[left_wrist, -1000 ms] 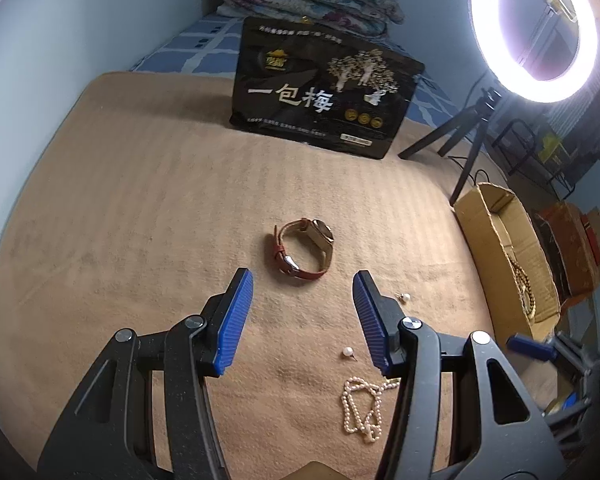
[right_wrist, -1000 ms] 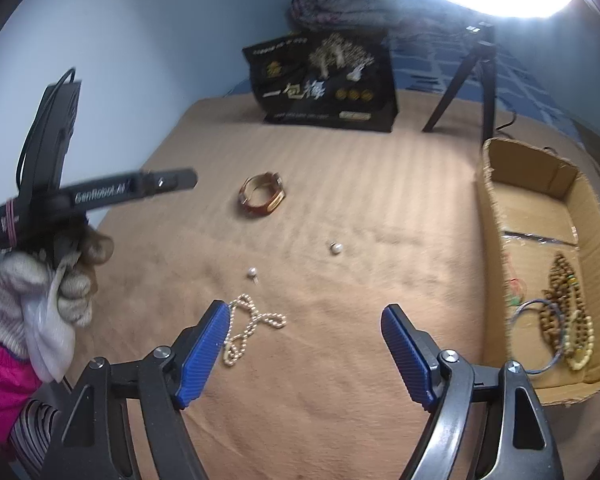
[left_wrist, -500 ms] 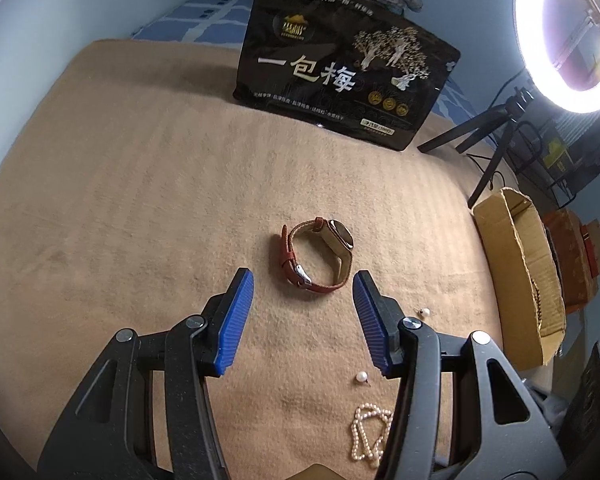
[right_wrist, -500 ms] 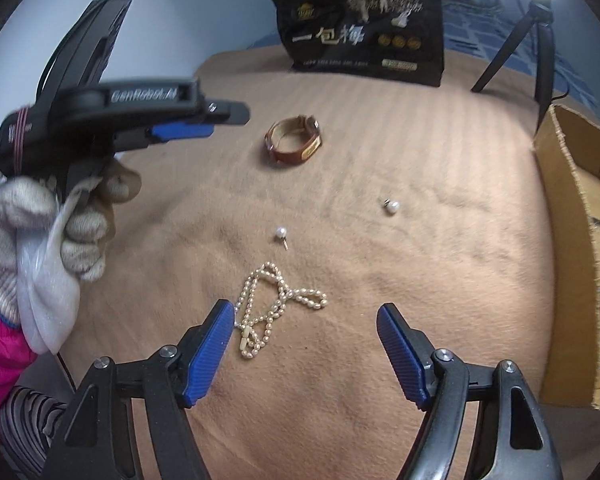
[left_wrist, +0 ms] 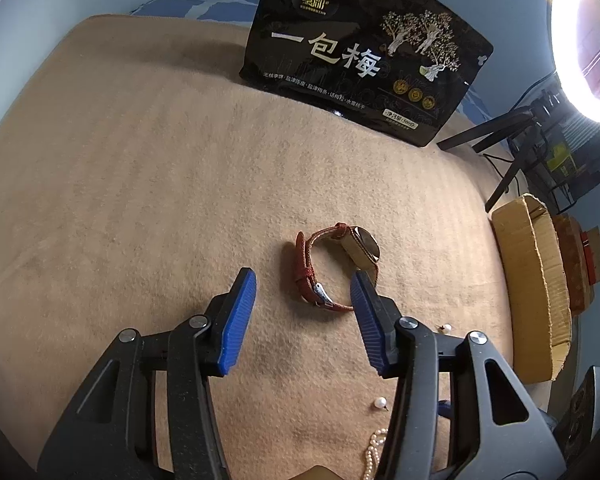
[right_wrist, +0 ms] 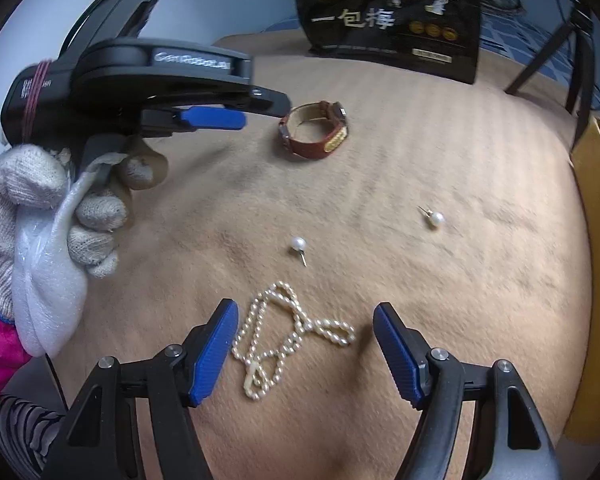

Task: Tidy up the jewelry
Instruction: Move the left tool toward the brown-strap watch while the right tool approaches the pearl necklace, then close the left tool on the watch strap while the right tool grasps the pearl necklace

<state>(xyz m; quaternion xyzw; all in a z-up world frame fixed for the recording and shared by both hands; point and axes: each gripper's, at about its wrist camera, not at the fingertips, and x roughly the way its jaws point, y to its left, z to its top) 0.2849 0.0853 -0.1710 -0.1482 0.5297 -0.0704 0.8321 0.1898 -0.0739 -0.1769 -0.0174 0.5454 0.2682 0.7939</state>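
So the whole thing sat on a big tan ribbed blanket [left_wrist: 140, 184] covering the bed. At the far edge stood a glossy black snack bag with white Chinese lettering and gold trees [left_wrist: 364, 52], and off to the right a glowing white ring light [left_wrist: 580, 40] on a black tripod [left_wrist: 508, 148]. A brown open-top cardboard box [left_wrist: 540, 288] sat at the blanket's right edge.

The left gripper [left_wrist: 303, 292], black frame with blue ribbed pads, had its jaws spread wide and was right down by the watch with the reddish-brown leather strap and gold-toned case [left_wrist: 332, 268]; the right pad overlapped the strap's near loop in the left wrist view, though I couldn't tell if it was actually touching. The person's left hand in a white knit glove [right_wrist: 52, 208] was gripping that tool's handle.

The right gripper [right_wrist: 305, 324] was also wide open, hovering low with the tangled cream pearl-bead necklace [right_wrist: 288, 336] lying between its pads, close to the left one.

Smallest stuff: two white pearl stud earrings, one [right_wrist: 299, 245] just beyond the necklace, the other [right_wrist: 436, 218] further right, well apart from each other.
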